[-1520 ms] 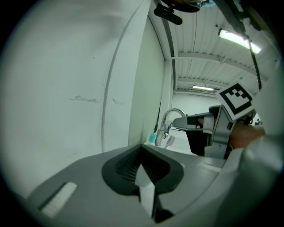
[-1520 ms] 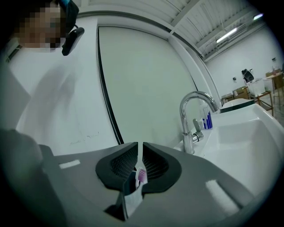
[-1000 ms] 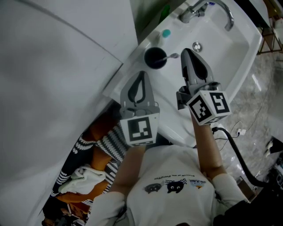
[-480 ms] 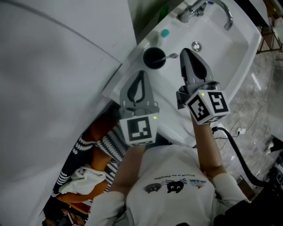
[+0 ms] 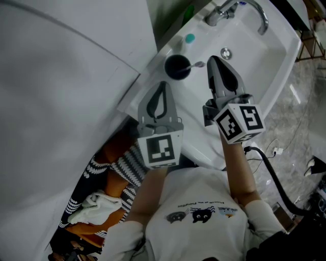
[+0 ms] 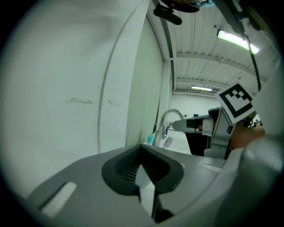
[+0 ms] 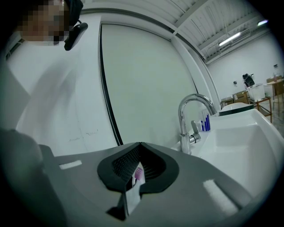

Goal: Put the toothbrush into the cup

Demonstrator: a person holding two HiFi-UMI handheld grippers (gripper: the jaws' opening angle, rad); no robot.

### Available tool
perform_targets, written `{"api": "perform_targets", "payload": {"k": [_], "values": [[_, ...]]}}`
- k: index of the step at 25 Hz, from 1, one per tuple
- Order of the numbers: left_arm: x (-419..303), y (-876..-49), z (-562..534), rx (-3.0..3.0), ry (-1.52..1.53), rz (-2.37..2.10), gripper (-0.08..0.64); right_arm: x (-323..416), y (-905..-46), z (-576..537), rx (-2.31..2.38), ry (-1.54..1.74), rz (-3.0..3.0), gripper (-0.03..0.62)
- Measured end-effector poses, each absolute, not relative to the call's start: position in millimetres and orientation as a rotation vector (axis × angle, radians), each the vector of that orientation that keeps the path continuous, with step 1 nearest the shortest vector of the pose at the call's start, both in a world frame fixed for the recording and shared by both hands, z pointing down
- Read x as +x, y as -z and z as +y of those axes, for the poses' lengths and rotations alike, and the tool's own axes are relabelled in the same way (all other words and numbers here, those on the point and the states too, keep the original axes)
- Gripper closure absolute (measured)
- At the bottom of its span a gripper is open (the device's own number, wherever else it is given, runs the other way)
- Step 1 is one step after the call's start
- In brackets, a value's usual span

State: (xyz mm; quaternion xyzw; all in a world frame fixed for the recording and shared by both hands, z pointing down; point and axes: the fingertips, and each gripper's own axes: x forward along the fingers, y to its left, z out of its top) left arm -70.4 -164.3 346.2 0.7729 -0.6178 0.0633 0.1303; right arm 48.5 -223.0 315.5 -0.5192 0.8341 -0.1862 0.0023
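Observation:
In the head view a black cup (image 5: 178, 67) stands on the left rim of the white sink (image 5: 275, 48). The toothbrush (image 5: 196, 64) rests in it, its bristled head sticking out toward the right. My right gripper (image 5: 215, 60) is shut and empty, its tip just right of the brush head and apart from it. In the right gripper view (image 7: 140, 144) pink bristles (image 7: 138, 173) show beyond the shut jaws. My left gripper (image 5: 162, 85) is also shut and empty, hovering short of the cup. The left gripper view (image 6: 142, 146) shows the brush head (image 6: 167, 142) ahead.
A chrome faucet (image 5: 238, 9) stands at the far end of the basin, with the drain (image 5: 226, 52) below it. A small teal-capped item (image 5: 190, 38) sits on the rim beyond the cup. A white wall panel (image 5: 66, 86) runs along the left. A black cable (image 5: 272, 176) hangs at the right.

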Motion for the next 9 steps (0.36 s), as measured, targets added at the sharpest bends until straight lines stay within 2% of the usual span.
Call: {"api": "perform_targets", "payload": {"k": [9], "values": [[-70.7,-346.9,-164.2,2.242,-0.182,-1.793,0.56,49.0,-317.0,-223.4,-1.63,0.585,2.619,0.592]]}}
